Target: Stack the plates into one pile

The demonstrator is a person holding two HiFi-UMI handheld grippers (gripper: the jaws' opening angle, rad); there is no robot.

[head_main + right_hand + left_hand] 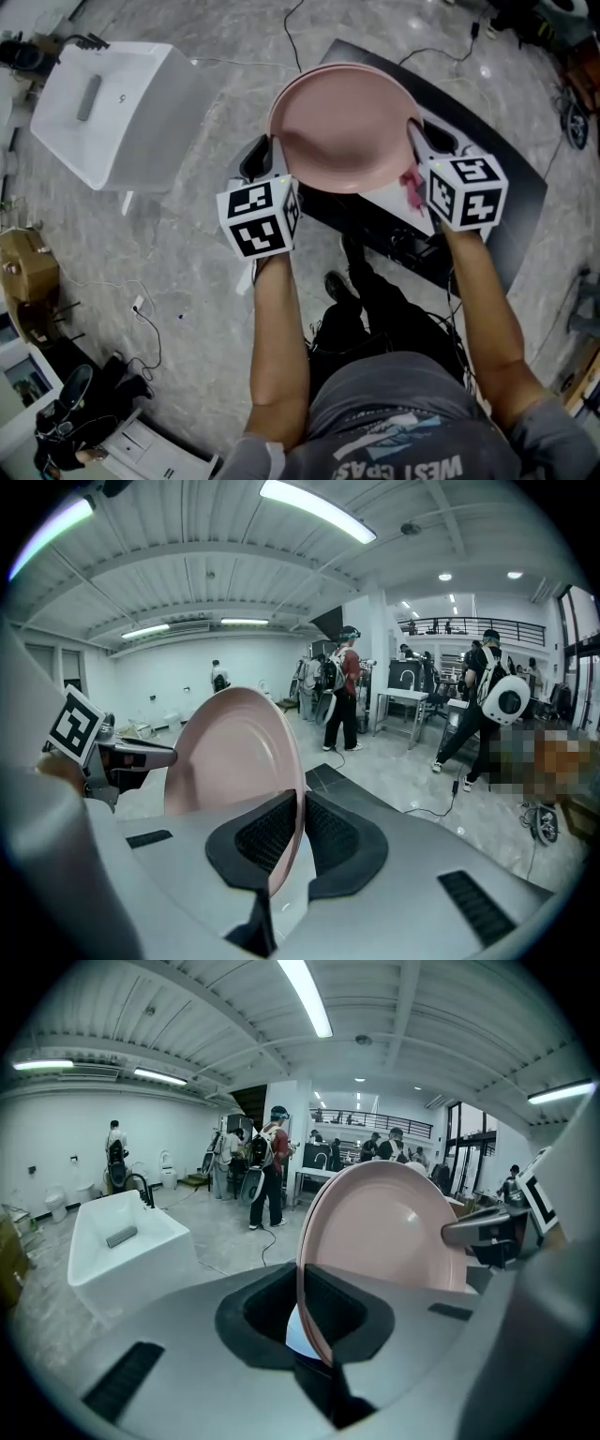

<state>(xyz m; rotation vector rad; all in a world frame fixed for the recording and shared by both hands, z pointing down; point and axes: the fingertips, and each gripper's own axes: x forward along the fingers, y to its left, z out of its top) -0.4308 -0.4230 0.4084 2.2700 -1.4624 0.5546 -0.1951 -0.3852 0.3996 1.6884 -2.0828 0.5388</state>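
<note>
Over the dark surface [511, 183], we hold the pink plate [342, 127] in the air, our left gripper [305, 1314] and right gripper [298, 841] each clamped on opposite rims.

HIDDEN: desk [511, 187] middle, under pink plate [342, 127] | HIDDEN: plate rim sections inside clamped pads of left hand-held gripper [305, 1312] and right hand-held gripper [286, 841] | CUT OFF: person's torso [403, 431], below plate, at bottom edge | TOO SMALL: people [267, 1176] beyond plate
</note>
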